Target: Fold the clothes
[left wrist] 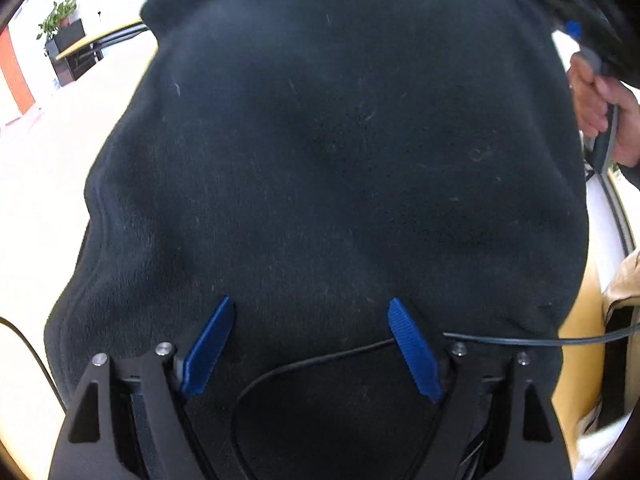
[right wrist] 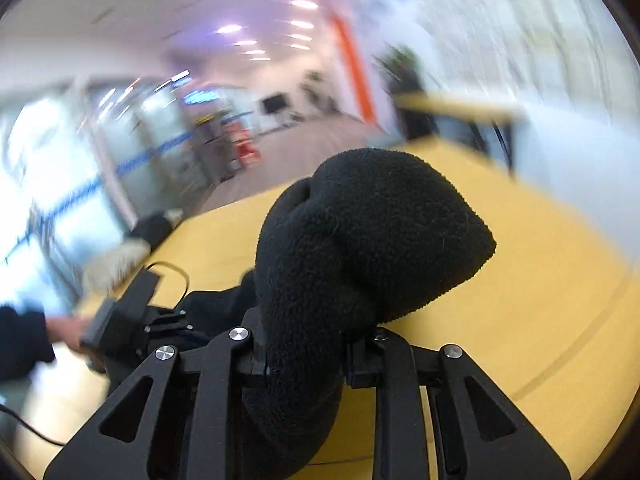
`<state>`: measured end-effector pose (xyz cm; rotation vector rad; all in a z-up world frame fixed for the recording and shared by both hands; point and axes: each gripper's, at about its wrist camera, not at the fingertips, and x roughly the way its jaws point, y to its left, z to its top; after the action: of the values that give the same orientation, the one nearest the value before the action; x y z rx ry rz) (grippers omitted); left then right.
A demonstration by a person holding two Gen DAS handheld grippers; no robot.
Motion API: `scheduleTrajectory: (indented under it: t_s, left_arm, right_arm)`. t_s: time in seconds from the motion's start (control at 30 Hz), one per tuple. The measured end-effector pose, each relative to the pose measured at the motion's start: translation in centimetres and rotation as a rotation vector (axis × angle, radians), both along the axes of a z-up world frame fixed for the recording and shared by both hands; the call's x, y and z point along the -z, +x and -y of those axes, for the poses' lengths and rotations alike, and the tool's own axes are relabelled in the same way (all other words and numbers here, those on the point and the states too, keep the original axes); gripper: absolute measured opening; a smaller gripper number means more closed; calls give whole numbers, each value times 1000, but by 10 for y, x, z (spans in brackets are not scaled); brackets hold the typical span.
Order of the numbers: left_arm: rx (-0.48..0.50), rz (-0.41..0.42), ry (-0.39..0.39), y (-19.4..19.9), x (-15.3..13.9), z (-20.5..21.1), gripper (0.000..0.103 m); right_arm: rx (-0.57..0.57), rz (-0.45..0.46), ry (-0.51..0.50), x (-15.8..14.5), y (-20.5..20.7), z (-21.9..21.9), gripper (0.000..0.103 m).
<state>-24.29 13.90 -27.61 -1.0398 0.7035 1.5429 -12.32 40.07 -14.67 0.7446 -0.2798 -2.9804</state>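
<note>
A black fleece garment (left wrist: 332, 160) fills most of the left wrist view, spread flat. My left gripper (left wrist: 310, 344) is open just above its near part, its blue fingers (left wrist: 210, 344) wide apart with nothing between them. In the right wrist view my right gripper (right wrist: 304, 356) is shut on a thick bunch of the same black fleece (right wrist: 360, 240), held up above the yellow table (right wrist: 520, 280). The right gripper's fingertips are hidden by the fabric. The right gripper also shows in the left wrist view (left wrist: 576, 32), held in a hand at the garment's far right edge.
A black cable (left wrist: 320, 360) runs across the garment between the left fingers. The left gripper and the hand holding it show at the left of the right wrist view (right wrist: 116, 332). A second table (right wrist: 460, 106) and a plant box (left wrist: 64, 40) stand beyond. The right wrist view is motion-blurred.
</note>
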Motion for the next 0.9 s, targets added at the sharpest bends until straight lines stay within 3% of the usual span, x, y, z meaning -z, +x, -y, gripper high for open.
scheduleTrajectory:
  t_s: [0.13, 0.2, 0.3, 0.43, 0.57, 0.73, 0.9]
  left_arm:
    - [-65, -17, 27, -18, -6, -4, 84]
    - [-107, 18, 35, -31, -4, -5, 84]
    - [-82, 0, -25, -33, 15, -21, 88]
    - [-58, -57, 16, -22, 21, -30, 92]
    - [-70, -82, 31, -19, 24, -28, 92]
    - [-88, -110, 26, -17, 11, -11, 87]
    - [-186, -200, 53, 13, -52, 77, 86]
  right_arm:
    - [-100, 5, 55, -2, 24, 9, 22]
    - [-125, -9, 35, -1, 35, 11, 22]
    - [-217, -46, -2, -10, 48, 32, 22]
    - [-408, -74, -6, -17, 63, 77, 22]
    - [-510, -30, -35, 9, 71, 102, 23]
    - [-476, -7, -181, 17, 62, 86, 23]
    - [-431, -4, -325, 15, 45, 53, 22]
